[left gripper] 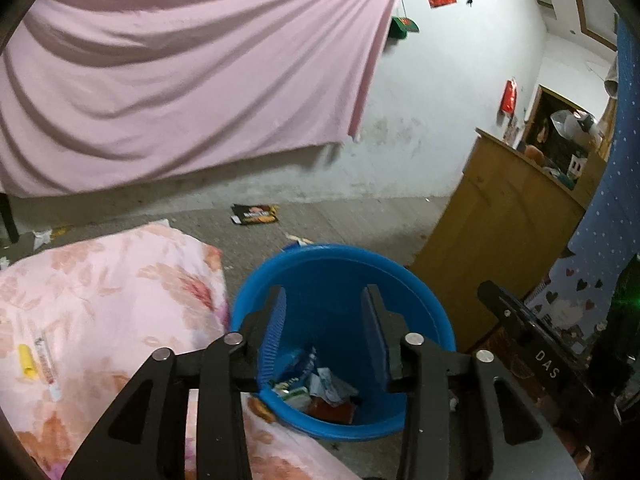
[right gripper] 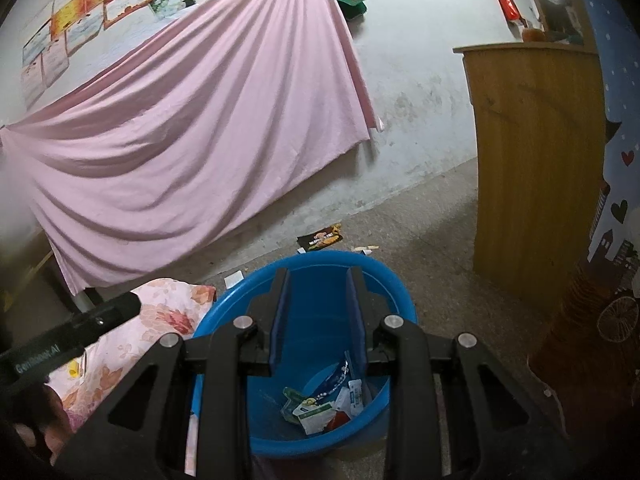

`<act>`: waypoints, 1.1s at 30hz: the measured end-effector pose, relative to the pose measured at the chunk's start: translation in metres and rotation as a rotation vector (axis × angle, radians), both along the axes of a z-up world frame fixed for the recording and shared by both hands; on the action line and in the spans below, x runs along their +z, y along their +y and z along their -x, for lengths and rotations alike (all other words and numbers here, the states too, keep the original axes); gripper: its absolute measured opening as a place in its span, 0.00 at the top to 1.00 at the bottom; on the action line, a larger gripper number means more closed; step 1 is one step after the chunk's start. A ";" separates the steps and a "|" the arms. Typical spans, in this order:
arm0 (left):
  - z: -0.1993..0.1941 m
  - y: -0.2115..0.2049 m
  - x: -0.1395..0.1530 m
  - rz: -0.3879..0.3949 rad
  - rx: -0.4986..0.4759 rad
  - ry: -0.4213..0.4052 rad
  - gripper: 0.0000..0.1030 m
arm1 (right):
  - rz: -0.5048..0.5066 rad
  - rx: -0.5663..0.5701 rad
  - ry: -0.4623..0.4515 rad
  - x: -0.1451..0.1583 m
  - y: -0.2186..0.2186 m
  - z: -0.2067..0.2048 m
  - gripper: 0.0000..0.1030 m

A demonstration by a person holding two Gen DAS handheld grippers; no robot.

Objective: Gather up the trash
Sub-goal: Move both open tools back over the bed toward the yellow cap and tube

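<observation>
- Both pairs of tongs hang over the round blue plastic bin (left gripper: 344, 344), pointing down into its mouth; the bin stands on the grey concrete floor (left gripper: 360, 216), tight against the corner of the bed with the pink floral quilt (left gripper: 100, 300).
- The left tongs (left gripper: 325, 320) stand apart with nothing between the blue pads; below them only the heap of crumpled wrappers and packets (left gripper: 320, 392) at the bottom of the bin shows.
- The right tongs (right gripper: 318, 312) are also apart and empty, with the same heap (right gripper: 324, 404) visible between and beneath them.
- By my reading, the step in hand is a drop-off: a piece has gone into the bin and neither tool carries anything now.
- Trash still out: a flat black-and-orange snack packet (left gripper: 255, 214) on the floor beyond the bin, pale paper scraps (left gripper: 298, 240) near the bin's far rim, and a small yellow tube-like piece (left gripper: 26, 362) on the quilt, which may or may not be rubbish.
- The next move probably calls for lifting one pair of tongs clear of the rim, reaching to the packet, and pinching its thin edge, which lies flat and may be hard to get under.
</observation>
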State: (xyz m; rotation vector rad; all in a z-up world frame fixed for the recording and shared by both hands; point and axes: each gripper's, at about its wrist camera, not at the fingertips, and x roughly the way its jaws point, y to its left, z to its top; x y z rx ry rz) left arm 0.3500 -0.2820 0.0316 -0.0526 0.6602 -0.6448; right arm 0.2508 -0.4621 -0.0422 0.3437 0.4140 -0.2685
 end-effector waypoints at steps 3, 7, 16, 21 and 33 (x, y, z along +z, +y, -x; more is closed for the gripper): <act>0.002 0.015 0.005 0.006 0.034 -0.023 0.66 | 0.024 0.007 -0.023 0.004 0.006 0.001 0.43; 0.010 0.037 0.015 0.006 0.081 -0.076 0.62 | 0.043 0.022 -0.067 0.013 0.015 0.001 0.36; 0.029 0.087 0.035 0.016 0.194 -0.183 0.45 | 0.130 0.066 -0.194 0.031 0.050 0.003 0.12; 0.038 0.121 0.042 0.037 0.271 -0.239 0.16 | 0.129 0.085 -0.277 0.040 0.066 0.004 0.00; 0.056 0.196 0.043 0.035 0.445 -0.358 0.03 | 0.158 0.204 -0.420 0.054 0.112 0.005 0.00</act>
